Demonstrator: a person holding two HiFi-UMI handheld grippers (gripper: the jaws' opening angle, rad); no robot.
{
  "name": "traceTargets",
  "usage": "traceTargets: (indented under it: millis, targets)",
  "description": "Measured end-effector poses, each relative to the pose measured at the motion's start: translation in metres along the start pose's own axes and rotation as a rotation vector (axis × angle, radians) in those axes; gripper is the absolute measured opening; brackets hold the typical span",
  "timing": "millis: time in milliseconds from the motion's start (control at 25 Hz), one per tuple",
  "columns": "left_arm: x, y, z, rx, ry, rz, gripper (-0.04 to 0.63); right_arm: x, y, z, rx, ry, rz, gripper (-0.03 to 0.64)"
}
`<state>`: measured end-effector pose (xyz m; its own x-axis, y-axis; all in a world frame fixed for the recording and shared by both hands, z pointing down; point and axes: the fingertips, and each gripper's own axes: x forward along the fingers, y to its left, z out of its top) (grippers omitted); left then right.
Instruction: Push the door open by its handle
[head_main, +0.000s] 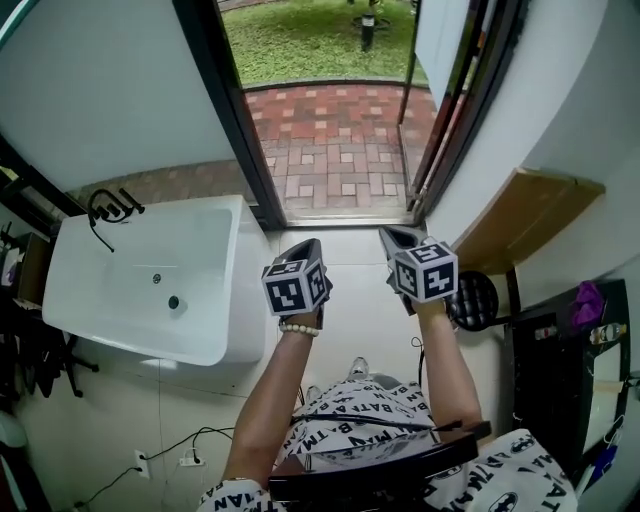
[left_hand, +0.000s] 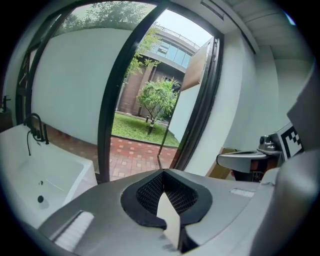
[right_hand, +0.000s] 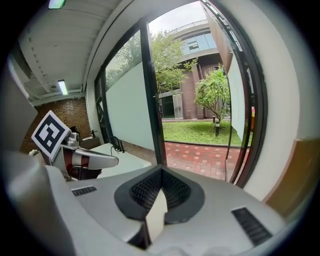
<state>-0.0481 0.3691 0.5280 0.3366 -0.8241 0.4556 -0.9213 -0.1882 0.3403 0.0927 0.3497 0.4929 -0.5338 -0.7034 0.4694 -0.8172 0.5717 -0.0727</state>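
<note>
both pairs of jaws are pressed together on nothing. left gripper (head_main: 300, 246) and right gripper (head_main: 396, 236) sit side by side, tips fwd toward the doorway (head_main: 300, 215). the door (head_main: 441, 40) lies ahead and to the right, swung wide outward over the brick paving (head_main: 330, 150), and we see it nearly edge-on. a thin upright bar (right_hand: 229, 135) by its edge is prob. the handle, tho we can't be sure; its long axis is vertical. the right gripper is nearer, so we'd give any further push w/ that one. white tub (head_main: 215, 290) is off left.
</note>
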Motion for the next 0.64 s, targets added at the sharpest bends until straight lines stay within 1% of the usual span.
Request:
traceTargets:
  millis: [160, 360, 640]
  targets:
    - [-0.009, -0.001, 0.002, 0.001, -0.009, -0.015, -0.012, -0.011, 0.005, -0.002, 0.017, -0.013, -0.016, 0.006]
    - [-0.018, -0.001, 0.008, 0.017, -0.017, -0.037, -0.012, -0.022, 0.009, 0.006, 0.026, -0.045, -0.058, 0.006]
    - [-0.019, -0.002, 0.012, 0.025, -0.024, -0.050, -0.012, -0.028, 0.006, 0.007, 0.033, -0.061, -0.076, 0.006]
